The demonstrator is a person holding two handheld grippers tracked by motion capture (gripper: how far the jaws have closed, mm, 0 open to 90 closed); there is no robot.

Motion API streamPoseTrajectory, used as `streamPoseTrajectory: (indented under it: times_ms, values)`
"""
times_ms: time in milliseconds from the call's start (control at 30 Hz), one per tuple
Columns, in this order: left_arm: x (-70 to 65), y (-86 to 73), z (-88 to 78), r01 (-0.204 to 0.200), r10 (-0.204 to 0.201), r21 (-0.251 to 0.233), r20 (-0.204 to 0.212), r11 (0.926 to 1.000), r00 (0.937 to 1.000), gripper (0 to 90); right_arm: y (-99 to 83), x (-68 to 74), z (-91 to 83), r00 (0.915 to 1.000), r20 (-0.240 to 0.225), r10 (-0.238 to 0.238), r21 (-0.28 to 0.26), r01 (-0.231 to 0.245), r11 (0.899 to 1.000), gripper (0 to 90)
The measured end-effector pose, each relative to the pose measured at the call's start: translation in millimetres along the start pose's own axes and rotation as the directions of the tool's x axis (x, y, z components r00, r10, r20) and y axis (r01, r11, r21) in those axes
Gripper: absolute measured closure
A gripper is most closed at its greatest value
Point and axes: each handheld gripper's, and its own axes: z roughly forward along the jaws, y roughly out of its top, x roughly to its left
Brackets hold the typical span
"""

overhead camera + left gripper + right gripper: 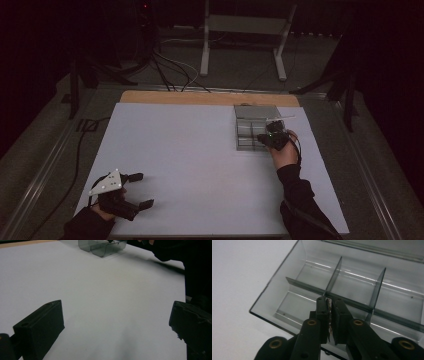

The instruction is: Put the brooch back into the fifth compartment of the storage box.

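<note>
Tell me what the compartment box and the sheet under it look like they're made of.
Compartment box: seemingly clear, smoke-tinted hard plastic with a glossy finish; the white surface shows through its walls and dividers, and bright highlights run along its floor.

Sheet: white and matte, possibly paper or thin board; no glare, only soft shadows. A wood-coloured board edge shows at its far side.

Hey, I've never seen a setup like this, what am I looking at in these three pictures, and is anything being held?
A person works at a white table with a hand-held gripper in each hand. One picture looks down from above; the other two come from cameras riding on each gripper.

The left gripper rests near the table's front edge, its fingers wide apart, holding nothing. The right gripper reaches over a clear divided box, with its fingers nearly together, pinching something small and thin that I can't identify. The compartments look empty.
</note>
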Motion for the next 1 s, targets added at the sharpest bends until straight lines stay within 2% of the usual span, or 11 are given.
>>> streamPoseTrajectory:
  times_ms: [367,400,467,533,667,733,900,1000]
  values:
    - [-0.3,-0.2,0.9,-0.001,0.001,0.004,0.001,1.0000,1.0000,1.1,1.5,-7.2,6.3,0.9999,0.011,0.011,0.038,-0.011,0.999,83.9]
    - [-0.3,0.0,0.8,0.000,0.000,0.002,0.004,1.0000,1.0000,1.1,1.7,-7.7,6.0,0.9998,0.013,0.013,0.036,-0.013,0.999,81.4]
    - [0.0,0.0,0.6,0.002,-0.002,0.001,0.003,1.0000,1.0000,1.1,2.7,-8.2,4.1,0.9997,0.020,0.013,0.025,-0.013,1.000,70.8]
    - [0.0,-0.2,0.5,0.002,-0.002,0.002,0.004,1.0000,1.0000,1.2,3.2,-9.4,1.9,0.9995,0.011,0.029,0.018,-0.029,0.999,65.6]
    - [0.0,0.0,0.7,0.002,-0.002,0.002,0.005,1.0000,1.0000,1.1,4.9,-9.3,-5.3,0.9994,0.011,0.033,-0.008,-0.033,0.999,57.3]
    - [-0.2,-0.1,0.8,0.001,-0.001,0.003,0.003,1.0000,1.0000,1.2,5.4,-8.9,-9.1,0.9992,0.001,0.041,-0.020,-0.041,0.999,53.7]
    - [-0.2,0.0,0.6,0.002,-0.002,0.002,0.003,1.0000,1.0000,1.1,7.5,-5.9,-17.9,0.9993,-0.025,0.027,-0.044,-0.028,0.999,43.2]
    - [-0.3,0.4,0.9,0.002,-0.002,0.002,0.003,1.0000,1.0000,1.2,9.2,-3.0,-23.7,0.9986,-0.050,0.017,-0.065,-0.021,0.998,33.3]
